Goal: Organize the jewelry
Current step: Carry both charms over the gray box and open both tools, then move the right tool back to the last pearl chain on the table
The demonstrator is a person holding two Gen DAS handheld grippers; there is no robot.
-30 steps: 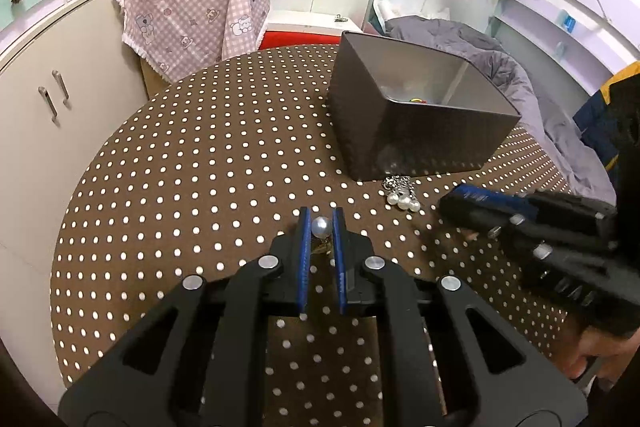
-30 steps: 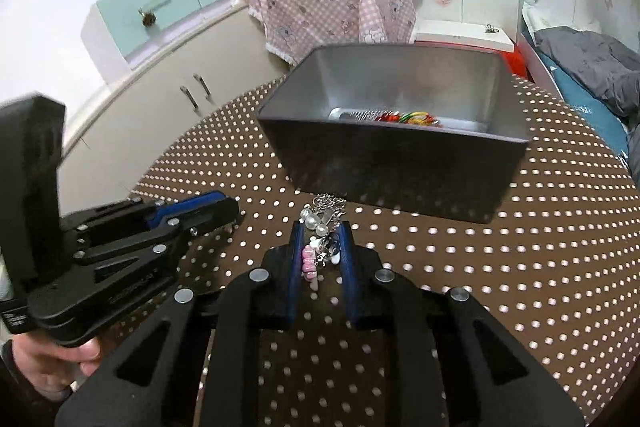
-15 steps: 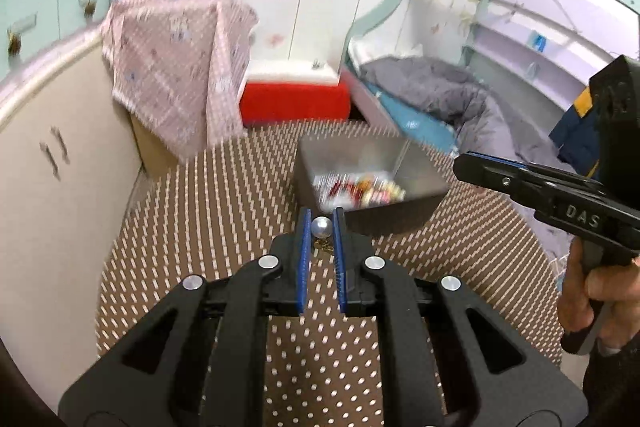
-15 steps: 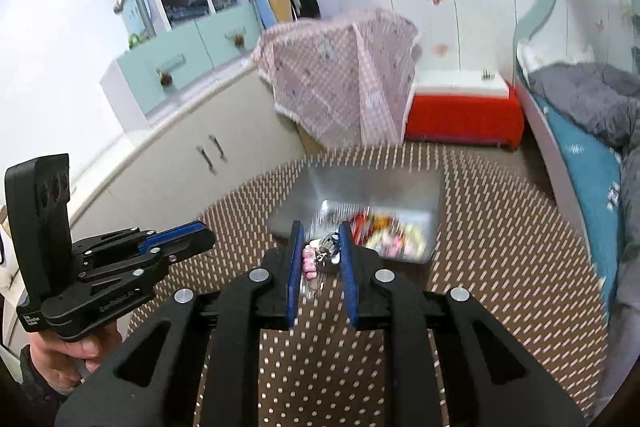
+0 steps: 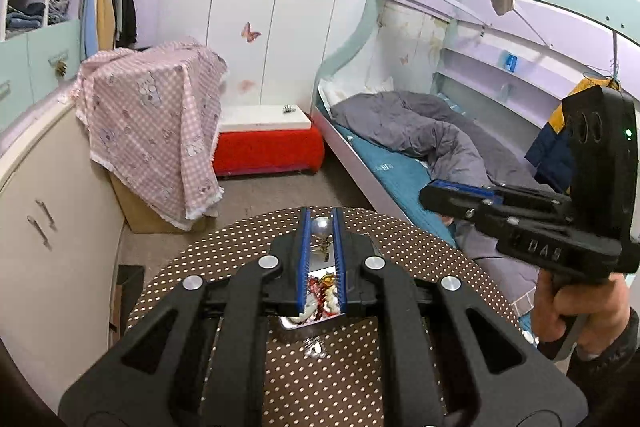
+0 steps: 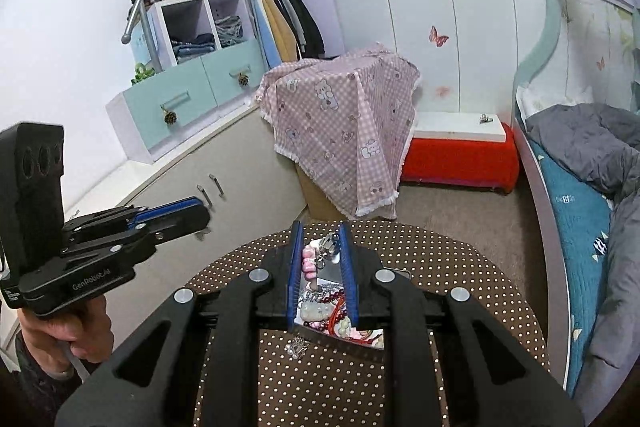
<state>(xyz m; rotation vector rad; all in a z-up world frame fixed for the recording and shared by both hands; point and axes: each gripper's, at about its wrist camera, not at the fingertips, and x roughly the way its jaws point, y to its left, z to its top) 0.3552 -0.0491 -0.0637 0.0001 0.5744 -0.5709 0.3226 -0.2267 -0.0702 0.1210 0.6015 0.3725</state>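
My left gripper (image 5: 321,215) is shut on a silver pearl piece (image 5: 321,227) with a small metal dangle, held high above the brown polka-dot table (image 5: 420,255). Between its fingers, far below, shows the grey box (image 5: 290,323) with mixed jewelry (image 5: 320,293). My right gripper (image 6: 319,230) is shut on a pink-bead and metal charm (image 6: 309,261) over the same box (image 6: 344,342), which holds red and white beads (image 6: 332,311). A small pearl cluster (image 6: 296,349) lies on the cloth in front of the box. Each gripper shows in the other's view, the right (image 5: 430,194) and the left (image 6: 203,214).
Beyond the table (image 6: 440,267) are a pink checked cloth (image 6: 344,131) draped over a box, a red bench (image 6: 456,159), a bunk bed with a grey duvet (image 5: 420,135) on the right and beige cabinets (image 5: 48,219) on the left. A hand (image 5: 576,307) holds the right gripper.
Both grippers have risen well above the table with their pieces still clamped. The box, close ahead a second ago, now lies small beneath the fingers.
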